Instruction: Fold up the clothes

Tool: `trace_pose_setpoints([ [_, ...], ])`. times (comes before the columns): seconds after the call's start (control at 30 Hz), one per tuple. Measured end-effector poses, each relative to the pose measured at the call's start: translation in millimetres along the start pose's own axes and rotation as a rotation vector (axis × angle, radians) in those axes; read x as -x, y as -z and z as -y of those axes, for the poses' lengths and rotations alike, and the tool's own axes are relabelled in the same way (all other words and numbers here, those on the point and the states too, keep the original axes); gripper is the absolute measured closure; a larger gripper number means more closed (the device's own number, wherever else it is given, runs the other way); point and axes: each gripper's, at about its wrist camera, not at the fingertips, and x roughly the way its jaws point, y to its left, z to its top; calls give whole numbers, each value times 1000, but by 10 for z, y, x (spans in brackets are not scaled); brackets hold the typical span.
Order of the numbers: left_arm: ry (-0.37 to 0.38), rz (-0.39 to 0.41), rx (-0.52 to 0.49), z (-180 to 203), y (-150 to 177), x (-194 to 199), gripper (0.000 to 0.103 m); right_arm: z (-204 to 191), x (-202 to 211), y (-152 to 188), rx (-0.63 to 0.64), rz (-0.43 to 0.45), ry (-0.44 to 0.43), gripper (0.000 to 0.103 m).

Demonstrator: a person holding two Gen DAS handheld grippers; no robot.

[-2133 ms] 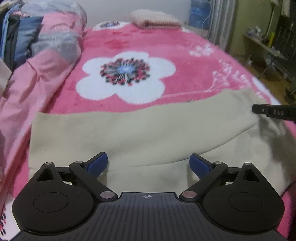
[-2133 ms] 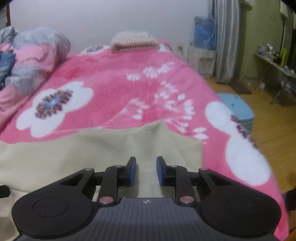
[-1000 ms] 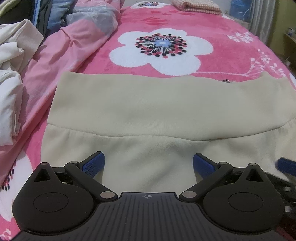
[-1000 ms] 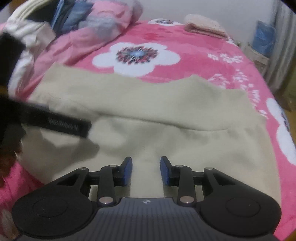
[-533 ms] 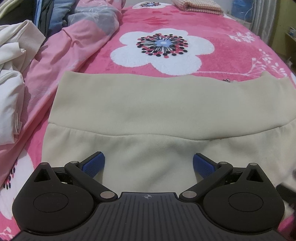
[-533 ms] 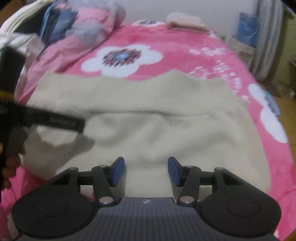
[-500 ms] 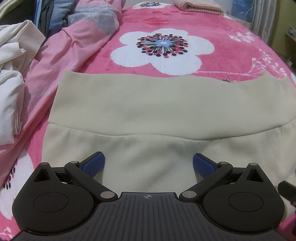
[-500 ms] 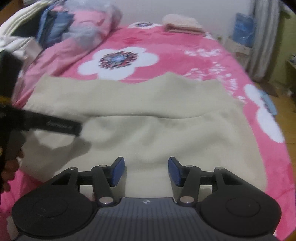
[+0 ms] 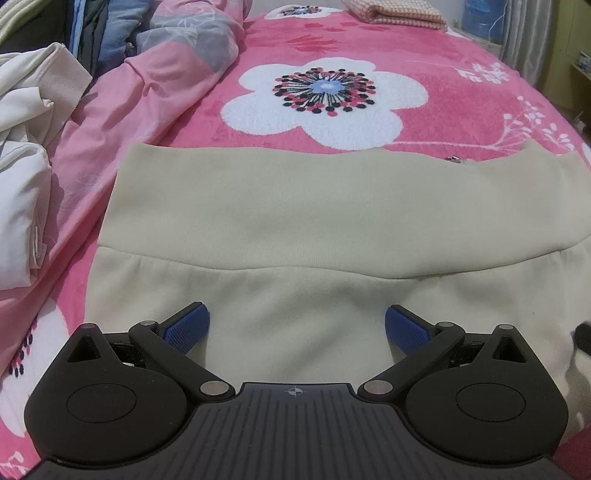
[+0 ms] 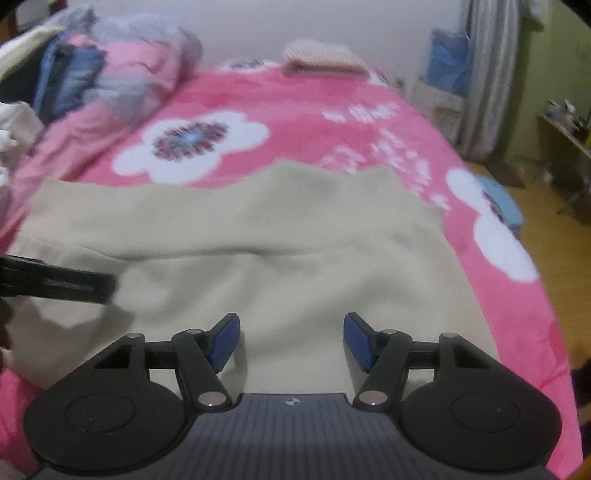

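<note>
A cream garment (image 9: 295,221) lies flat on the pink flowered blanket (image 9: 332,48), with a wide ribbed band folded across its far side. My left gripper (image 9: 295,326) hovers over the near part of the cloth, jaws wide open and holding nothing. In the right wrist view the same garment (image 10: 258,240) fills the middle. My right gripper (image 10: 291,341) sits above its near edge; its jaws are opening, with only cloth below them, nothing pinched. One finger of the left gripper (image 10: 74,284) pokes in from the left edge.
A heap of white and blue clothes (image 9: 29,147) and a pink quilt (image 9: 147,81) line the left side of the bed. A folded checked cloth (image 9: 395,14) rests at the far end. The bed's right edge drops to a wooden floor (image 10: 554,240).
The right gripper's jaws have spread wider and its view has swung rightward and lower over the garment. The left gripper has stayed still and open.
</note>
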Motion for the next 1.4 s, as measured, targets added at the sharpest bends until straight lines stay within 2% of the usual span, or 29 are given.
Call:
trace_pose_setpoints([
  [0.17, -3, 1, 1, 4, 5, 5, 0, -46, -57, 11, 38, -12, 10, 33],
  [1.27, -13, 1, 4, 20, 15, 26, 0, -66, -41, 23, 47, -6, 10, 31],
  [1.33, -13, 2, 3, 20, 16, 28, 0, -68, -7, 0, 39, 2, 10, 31],
  [1.4, -13, 4, 2, 20, 19, 27, 0, -56, 95, -61, 22, 64, 0, 31],
])
